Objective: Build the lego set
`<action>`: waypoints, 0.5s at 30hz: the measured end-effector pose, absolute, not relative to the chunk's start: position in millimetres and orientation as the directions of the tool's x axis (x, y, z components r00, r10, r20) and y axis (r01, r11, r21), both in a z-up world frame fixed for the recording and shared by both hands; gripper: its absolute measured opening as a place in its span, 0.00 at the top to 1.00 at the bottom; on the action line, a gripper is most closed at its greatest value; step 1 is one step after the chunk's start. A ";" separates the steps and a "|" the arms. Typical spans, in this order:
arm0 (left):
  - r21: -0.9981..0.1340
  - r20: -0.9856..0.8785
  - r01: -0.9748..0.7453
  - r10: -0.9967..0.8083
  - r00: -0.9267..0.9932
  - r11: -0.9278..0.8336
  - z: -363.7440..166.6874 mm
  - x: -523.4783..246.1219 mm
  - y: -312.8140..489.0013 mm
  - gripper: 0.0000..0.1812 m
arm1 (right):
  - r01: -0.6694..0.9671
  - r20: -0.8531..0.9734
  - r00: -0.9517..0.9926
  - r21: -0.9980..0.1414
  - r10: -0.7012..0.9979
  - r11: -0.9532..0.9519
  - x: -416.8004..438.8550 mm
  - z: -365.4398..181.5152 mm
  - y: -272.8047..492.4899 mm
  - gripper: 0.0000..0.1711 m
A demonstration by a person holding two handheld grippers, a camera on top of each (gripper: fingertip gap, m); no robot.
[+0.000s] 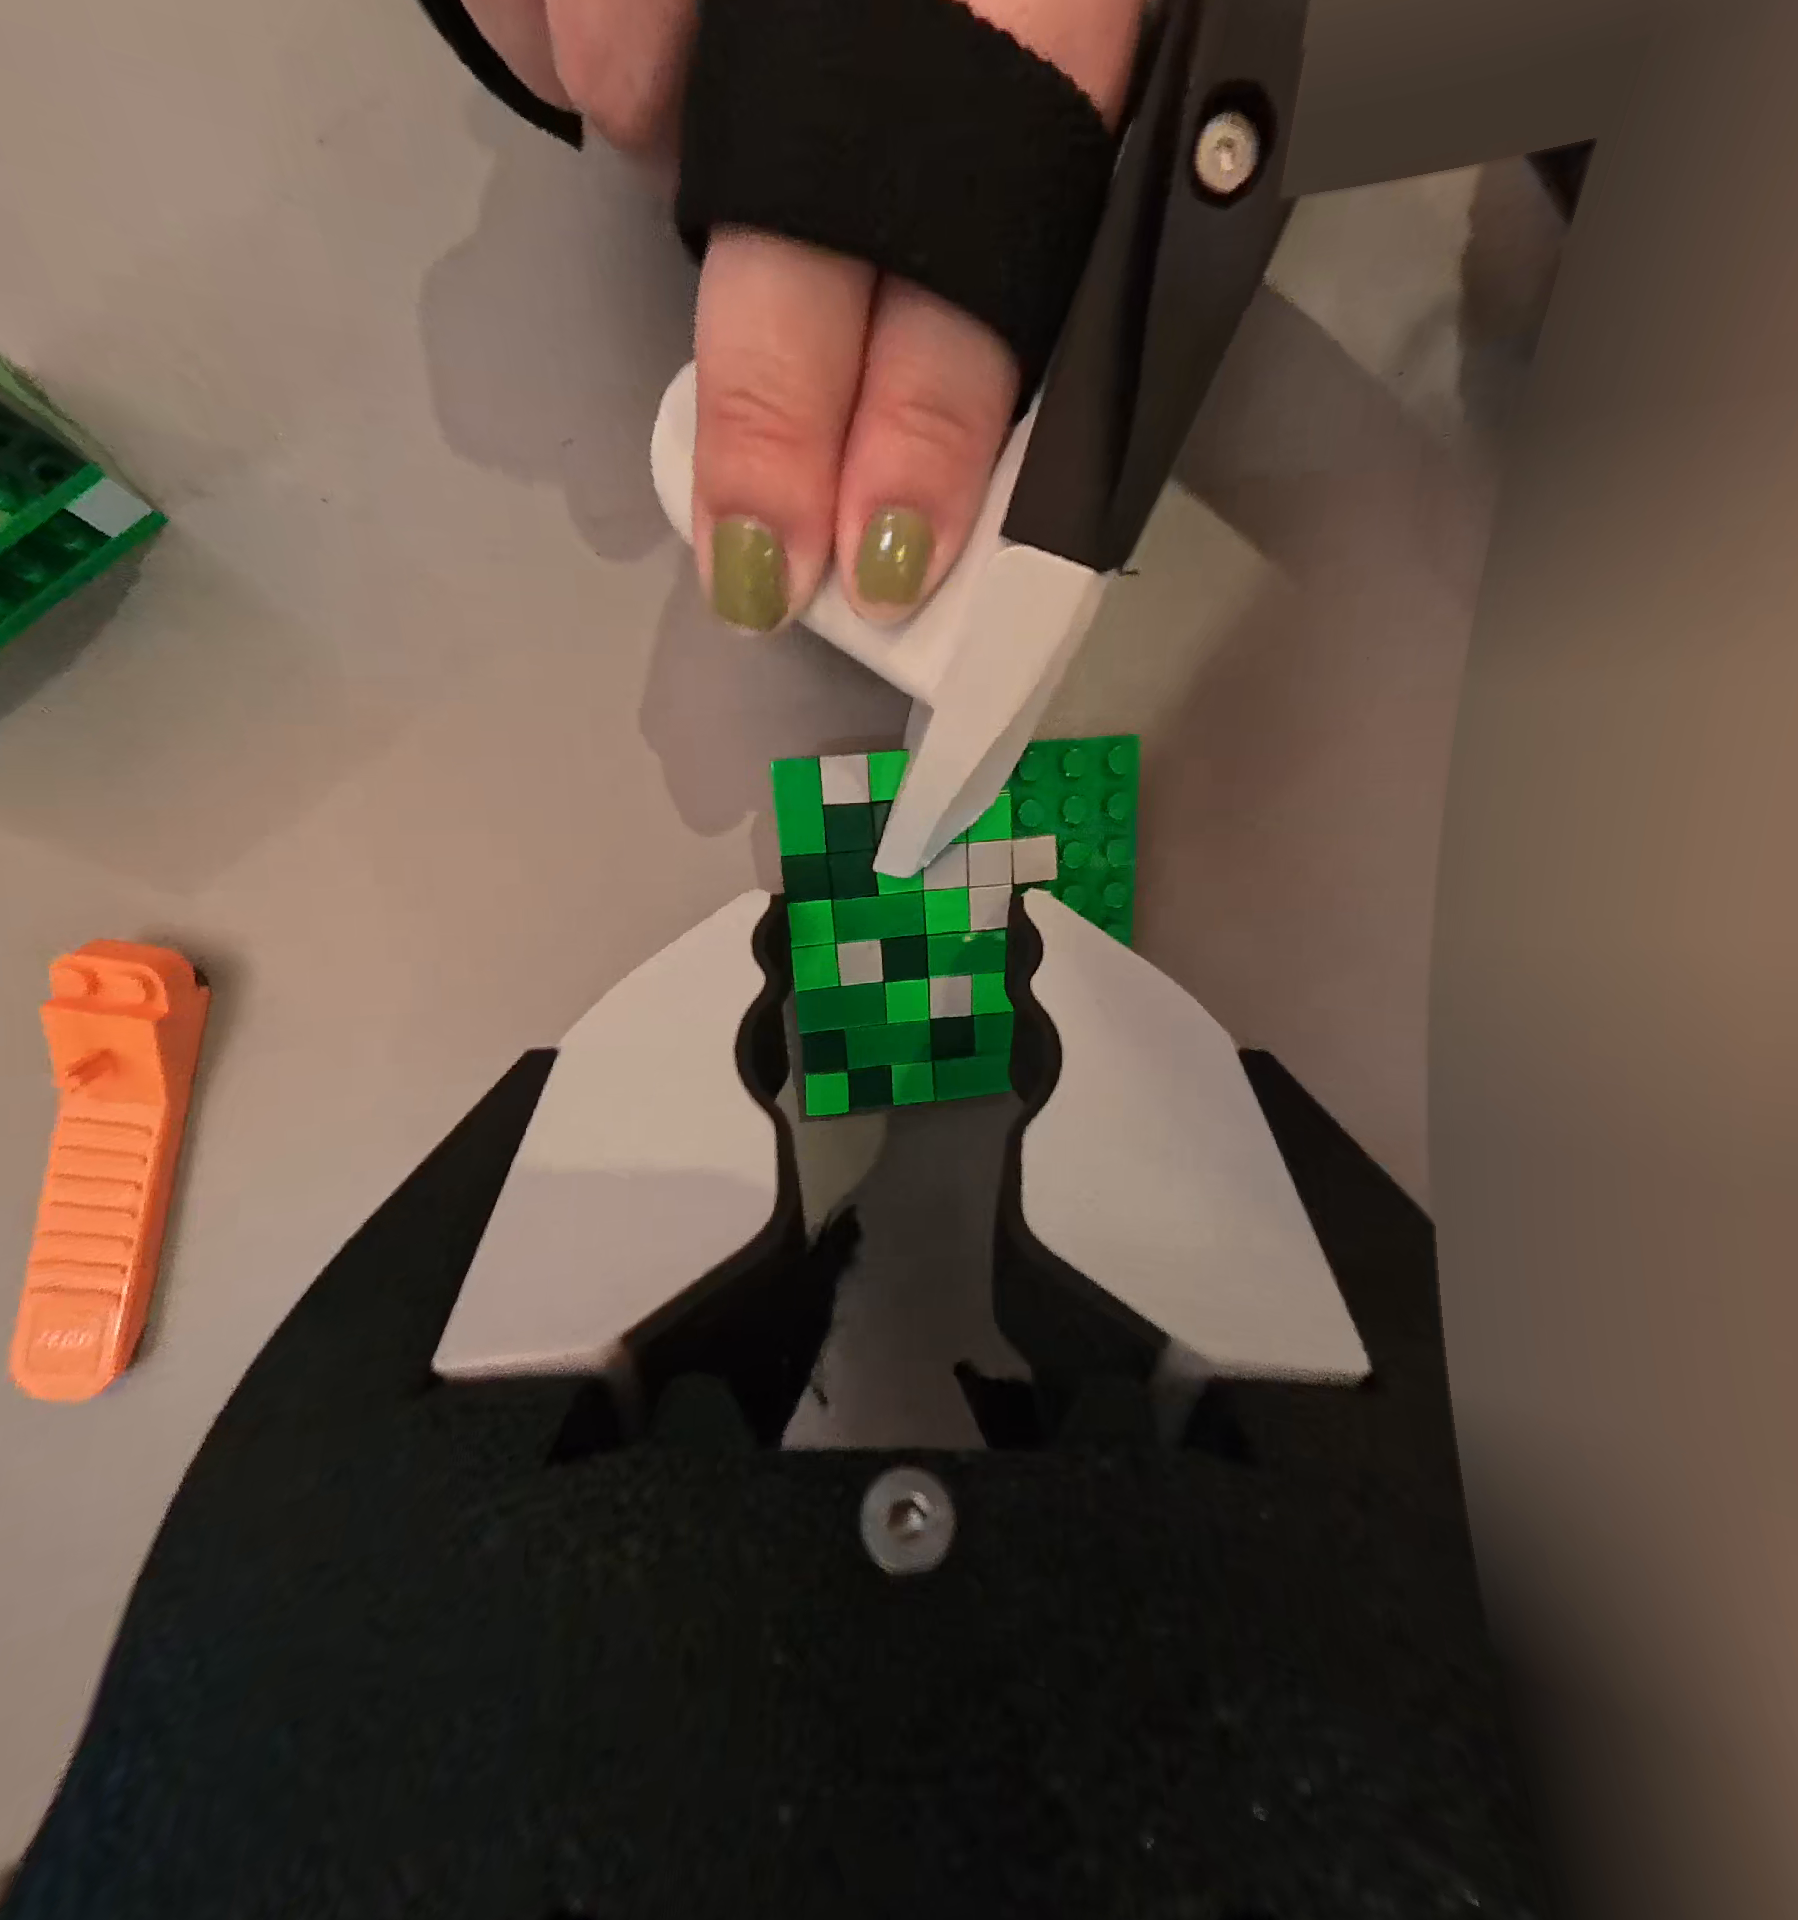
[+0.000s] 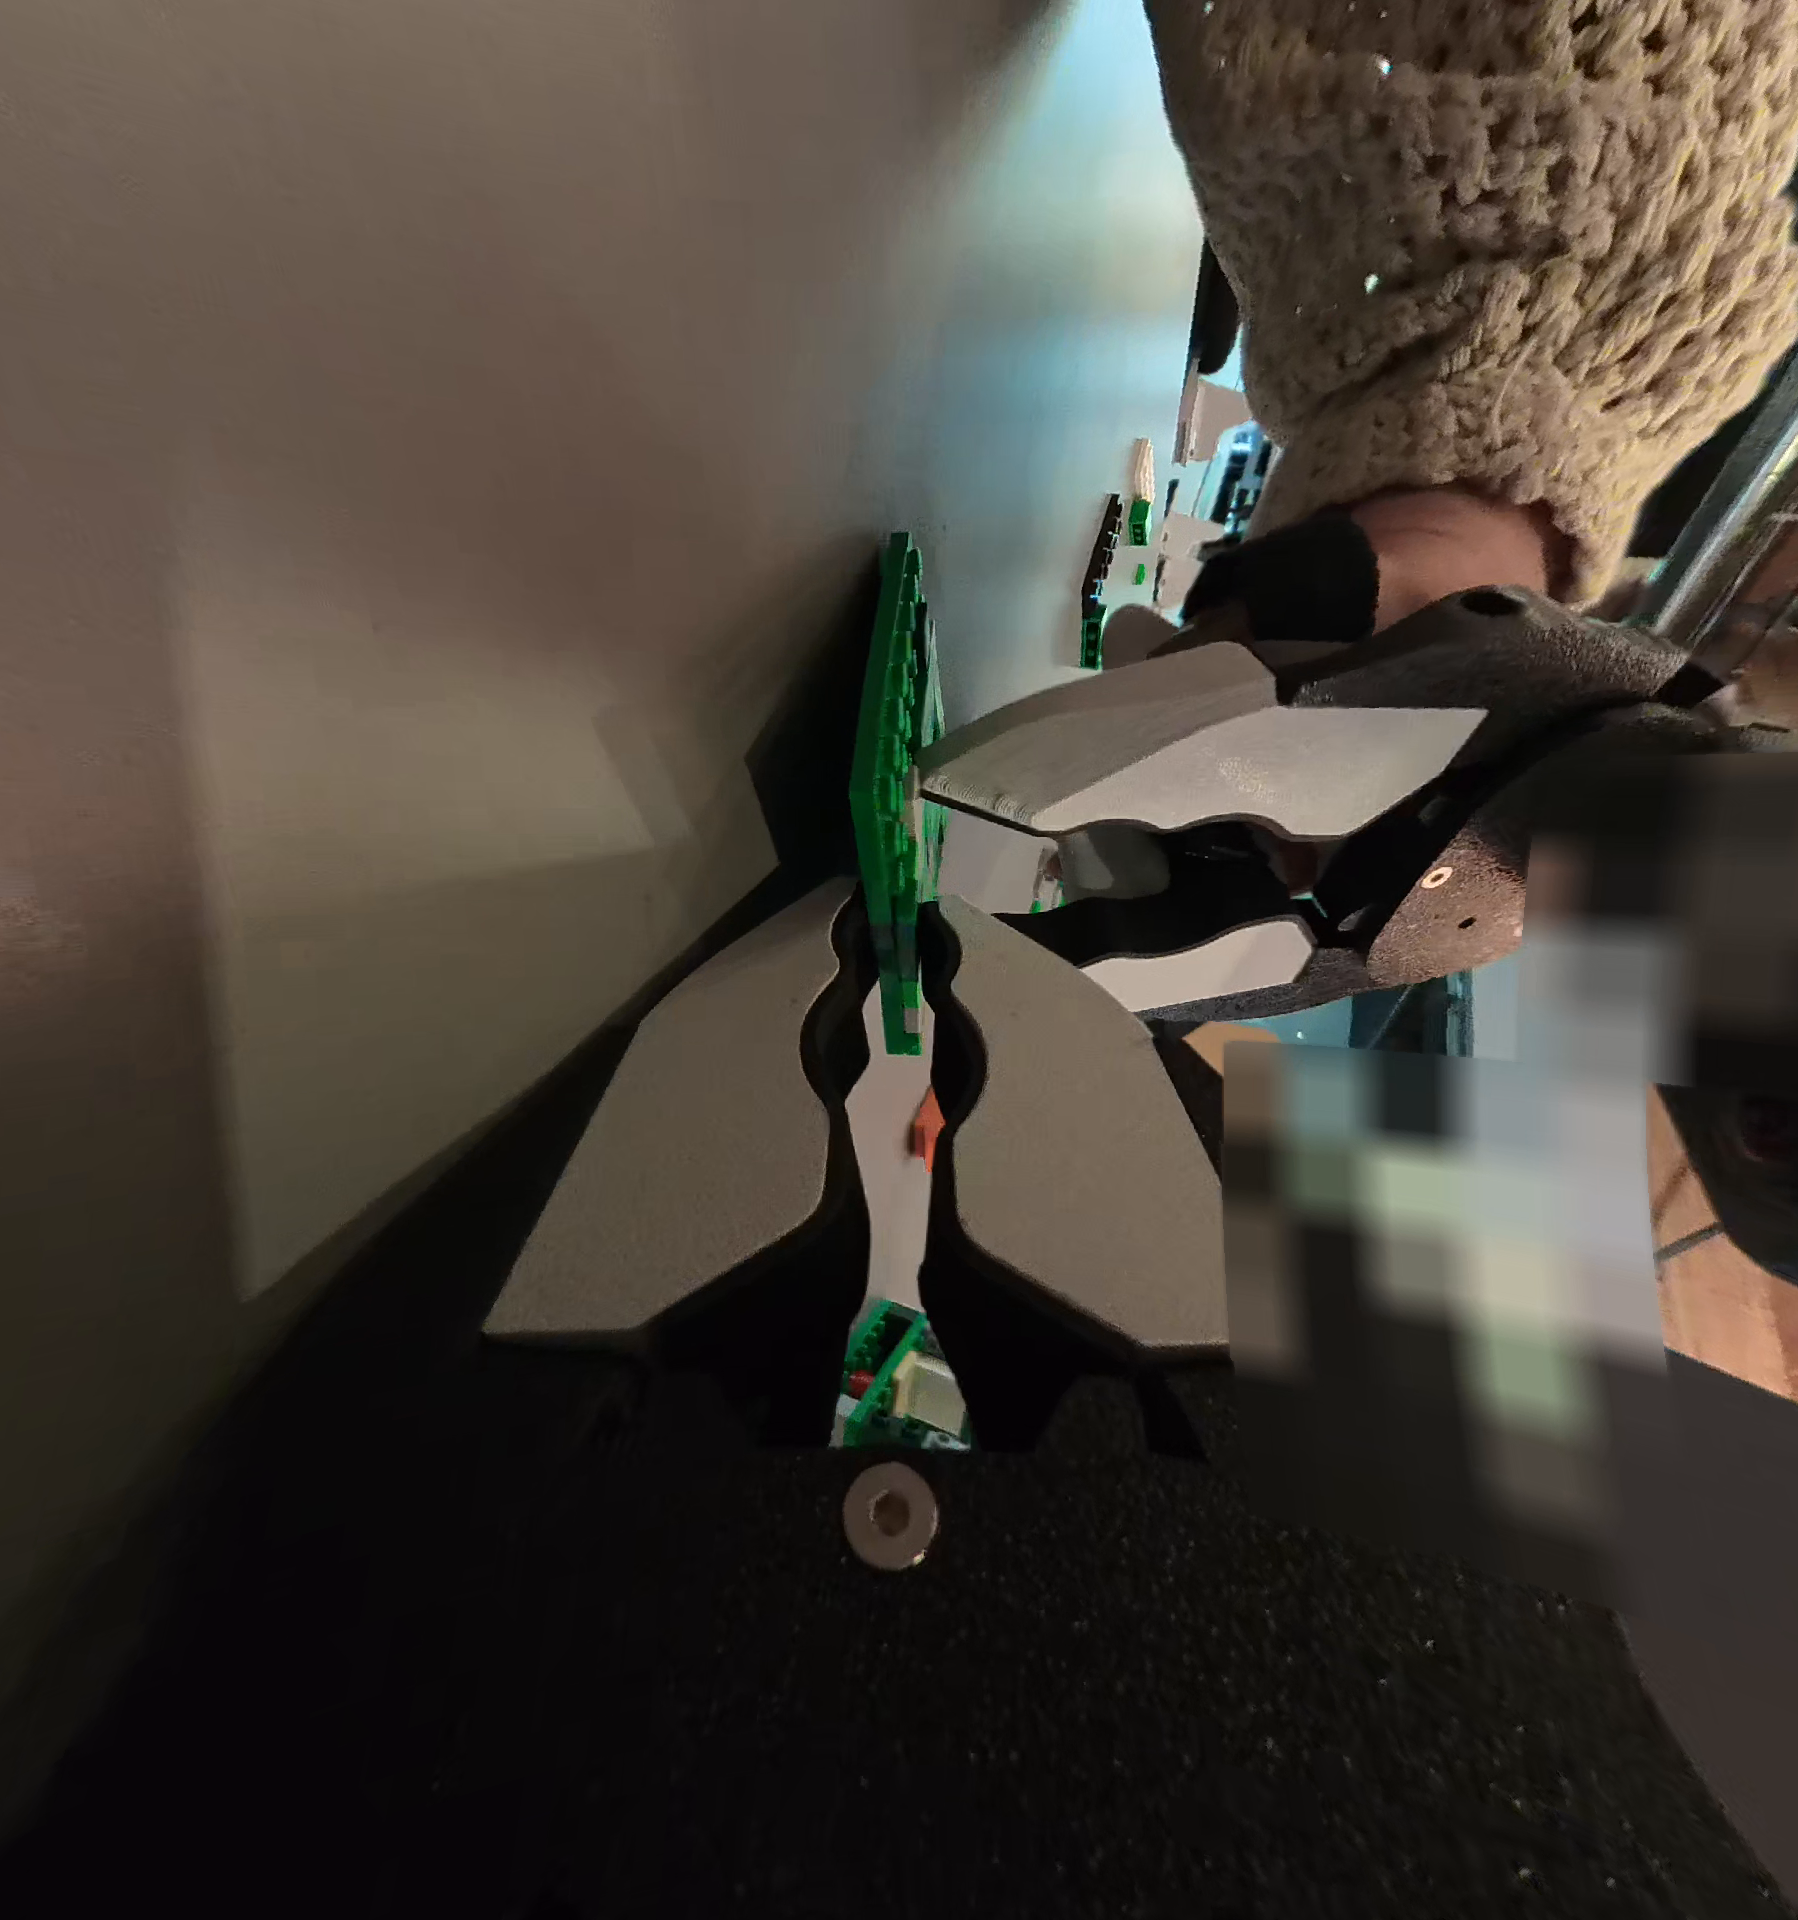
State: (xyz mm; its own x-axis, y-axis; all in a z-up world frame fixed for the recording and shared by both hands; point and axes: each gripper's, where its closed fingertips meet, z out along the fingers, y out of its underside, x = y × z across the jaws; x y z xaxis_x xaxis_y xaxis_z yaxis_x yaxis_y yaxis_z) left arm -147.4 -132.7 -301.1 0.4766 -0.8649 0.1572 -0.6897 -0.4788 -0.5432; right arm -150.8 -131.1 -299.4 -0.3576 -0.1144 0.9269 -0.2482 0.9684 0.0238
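A green plate (image 1: 905,997), partly covered with light green, dark green and grey tiles, is held above the grey table (image 1: 355,831). Bare studs (image 1: 1092,821) show on its right side. My right gripper (image 1: 905,854) comes from the top of the left wrist view, one white finger on the tiled face. In the right wrist view the plate (image 2: 890,727) is edge-on and my right gripper (image 2: 897,916) is shut on its near edge. My left gripper (image 1: 895,909) is open, its fingertips in front of the plate's face. Its upper finger (image 2: 1134,748) touches the face.
An orange brick separator (image 1: 105,1174) lies on the table at the left. A green brick build (image 1: 12,540) sits at the far left edge. Loose pieces (image 2: 1113,582) lie farther along the table. A person's hand (image 1: 822,468) and knitted sleeve (image 2: 1497,260) are close by.
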 end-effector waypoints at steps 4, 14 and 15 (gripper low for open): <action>-0.549 0.204 -0.678 -0.865 0.458 -0.489 -300.5 -147.2 -133.6 0.78 | -0.257 0.925 -0.346 0.066 -0.155 0.964 -150.6 -298.9 -131.9 0.96; -0.572 0.313 -0.626 -0.847 0.430 -0.529 -296.7 -151.4 -129.2 0.96 | -0.290 0.928 -0.317 0.100 -0.194 0.952 -148.5 -297.3 -137.7 0.96; -0.574 0.337 -0.615 -0.840 0.426 -0.541 -296.6 -151.3 -129.6 0.96 | -0.293 0.929 -0.314 0.101 -0.195 0.951 -148.2 -297.0 -138.4 0.96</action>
State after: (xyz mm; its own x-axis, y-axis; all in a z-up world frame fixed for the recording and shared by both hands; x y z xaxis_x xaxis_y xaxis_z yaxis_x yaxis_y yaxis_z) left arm -151.3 -129.6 -296.6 0.4256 -0.8400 0.3367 -0.6146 -0.5414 -0.5737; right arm -148.2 -138.4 -297.0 -0.3137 -0.1952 0.9292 -0.2928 0.9508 0.1009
